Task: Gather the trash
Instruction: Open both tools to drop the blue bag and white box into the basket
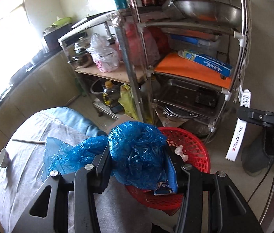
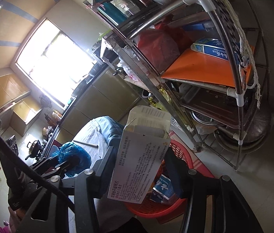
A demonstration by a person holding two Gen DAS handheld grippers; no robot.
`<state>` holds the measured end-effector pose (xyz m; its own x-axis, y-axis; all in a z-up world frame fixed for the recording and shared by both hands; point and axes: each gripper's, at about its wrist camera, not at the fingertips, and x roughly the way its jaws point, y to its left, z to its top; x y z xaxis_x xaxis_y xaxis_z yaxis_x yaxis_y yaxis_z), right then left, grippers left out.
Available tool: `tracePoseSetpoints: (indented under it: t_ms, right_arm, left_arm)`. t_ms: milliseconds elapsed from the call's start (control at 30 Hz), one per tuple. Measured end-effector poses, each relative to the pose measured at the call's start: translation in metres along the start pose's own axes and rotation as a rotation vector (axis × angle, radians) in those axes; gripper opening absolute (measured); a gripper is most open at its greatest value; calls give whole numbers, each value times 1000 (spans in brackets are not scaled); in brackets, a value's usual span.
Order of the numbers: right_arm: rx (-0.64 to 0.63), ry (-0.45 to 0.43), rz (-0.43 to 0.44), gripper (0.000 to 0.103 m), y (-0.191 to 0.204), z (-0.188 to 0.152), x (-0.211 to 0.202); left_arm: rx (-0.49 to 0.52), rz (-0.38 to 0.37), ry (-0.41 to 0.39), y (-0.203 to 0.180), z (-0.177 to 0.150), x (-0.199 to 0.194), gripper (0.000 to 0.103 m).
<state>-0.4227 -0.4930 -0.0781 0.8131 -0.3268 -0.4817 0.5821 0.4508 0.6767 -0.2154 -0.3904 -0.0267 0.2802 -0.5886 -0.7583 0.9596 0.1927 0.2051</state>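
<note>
My left gripper (image 1: 137,151) is shut on a crumpled blue plastic bag (image 1: 135,151), held over the near rim of a red mesh basket (image 1: 191,141) on the floor. The bag's tail trails left over the grey-clothed table (image 1: 30,167). In the basket lie a crumpled tissue (image 1: 180,151) and a blue carton (image 1: 164,188). My right gripper (image 2: 138,155) is shut on a white medicine box (image 2: 142,159) with an open top flap, above the same red basket (image 2: 181,155). That box (image 1: 239,128) also shows at the right of the left wrist view, and the blue bag (image 2: 72,157) at the lower left of the right wrist view.
A metal rack (image 1: 185,58) with pans, an orange board (image 1: 191,71) and boxes stands just behind the basket. A small white cup (image 1: 3,157) and a thin stick (image 1: 28,140) lie on the table. A kitchen counter (image 1: 30,66) runs under the bright window at the left.
</note>
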Motion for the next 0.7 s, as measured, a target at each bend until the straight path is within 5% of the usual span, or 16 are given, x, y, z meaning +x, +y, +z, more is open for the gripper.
tracePoseSetpoints:
  t_ms: [700]
  right_arm:
    - [6,65,-73,54,-6,-2,37]
  left_arm:
    - [55,-46,73,-9,-14,50,50]
